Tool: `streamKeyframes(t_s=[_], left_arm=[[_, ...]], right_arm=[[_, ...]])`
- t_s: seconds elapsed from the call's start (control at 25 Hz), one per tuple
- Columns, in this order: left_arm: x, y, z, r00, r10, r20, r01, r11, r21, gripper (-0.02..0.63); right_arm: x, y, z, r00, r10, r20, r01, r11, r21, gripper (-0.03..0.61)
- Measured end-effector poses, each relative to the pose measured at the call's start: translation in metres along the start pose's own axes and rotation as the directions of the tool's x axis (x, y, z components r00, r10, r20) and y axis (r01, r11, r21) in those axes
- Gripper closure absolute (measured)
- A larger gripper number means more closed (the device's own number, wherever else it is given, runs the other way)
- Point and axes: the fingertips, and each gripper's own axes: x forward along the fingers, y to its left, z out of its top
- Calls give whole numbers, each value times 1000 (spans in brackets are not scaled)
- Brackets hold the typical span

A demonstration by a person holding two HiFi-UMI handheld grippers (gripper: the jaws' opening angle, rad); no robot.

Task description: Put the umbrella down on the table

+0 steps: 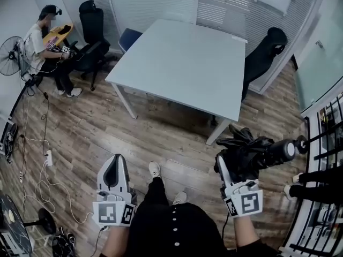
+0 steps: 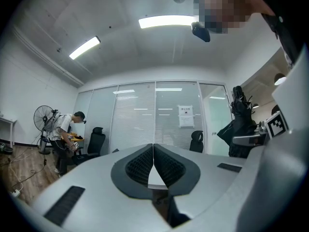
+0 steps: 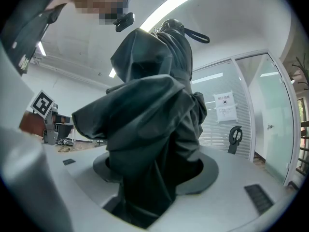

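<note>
A folded black umbrella lies crosswise in my right gripper, its handle end pointing right. In the right gripper view its dark cloth fills the space between the jaws, which are shut on it. My left gripper is at the lower left of the head view, over the wooden floor; its black pads meet with nothing between them. The white table stands ahead, some way beyond both grippers, and shows as a pale sliver past the left jaws.
Black office chairs stand at the table's right and far left. A seated person and a floor fan are at the far left. Cables trail over the floor. A black rack lines the right wall.
</note>
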Motion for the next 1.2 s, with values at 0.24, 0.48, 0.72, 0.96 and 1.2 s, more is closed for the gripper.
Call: streamKeyframes(t_s=[0.24, 0.48, 0.72, 0.96, 1.2], left_arm=[[35, 10, 0, 1000, -19, 24, 20, 1000, -14, 597], [81, 32, 8, 998, -35, 60, 36, 999, -21, 597], [121, 59, 9, 997, -39, 61, 40, 999, -28, 597], [162, 90, 11, 997, -36, 64, 38, 999, -37, 597], [175, 103, 14, 995, -51, 86, 54, 998, -36, 597]], right_arm=[[32, -9, 4, 1000, -7, 4, 7, 999, -34, 299], [77, -17, 18, 999, -26, 28, 28, 998, -53, 299], [124, -15, 22, 999, -28, 31, 30, 998, -63, 299], [173, -13, 26, 999, -28, 29, 30, 997, -70, 299], [187, -10, 30, 998, -46, 46, 49, 996, -69, 299]])
